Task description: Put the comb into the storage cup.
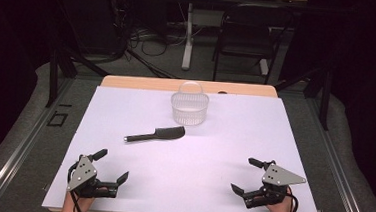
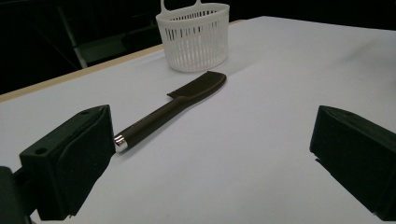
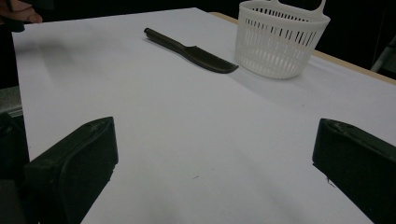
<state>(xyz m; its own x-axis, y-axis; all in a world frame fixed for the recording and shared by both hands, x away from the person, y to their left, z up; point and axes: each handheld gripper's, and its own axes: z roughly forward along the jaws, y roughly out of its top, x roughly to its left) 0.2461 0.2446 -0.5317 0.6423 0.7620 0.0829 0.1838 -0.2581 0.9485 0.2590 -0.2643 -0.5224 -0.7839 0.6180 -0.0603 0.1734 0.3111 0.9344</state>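
Across most of the table [image 1: 127, 83] lies a white sheet [image 1: 213, 153], the largest thing here, with a strip of bare wood showing along its far edge. Toward the far middle of the sheet stands a white slotted basket [image 1: 190, 108] with a loop handle rising from its far rim; no writing can be read on it.

Just near and left of the basket lies a black comb [image 1: 155, 135], flat on the sheet and apart from the basket. Its long axis runs left to right with a slight slant: the toothed head points right and a little far, toward the basket, while the handle points left and near, ending in a small silvery cap [image 2: 120, 142]. A faint line of print runs along the handle, too small to read.

At the near left corner the left gripper [image 1: 113, 167] rests low over the sheet, held from below by a hand [image 1: 75, 204], jaws spread wide and holding nothing. At the near right the right gripper [image 1: 244, 176] mirrors it, likewise spread wide with nothing between the jaws, both aimed inward toward the comb and well apart from it.
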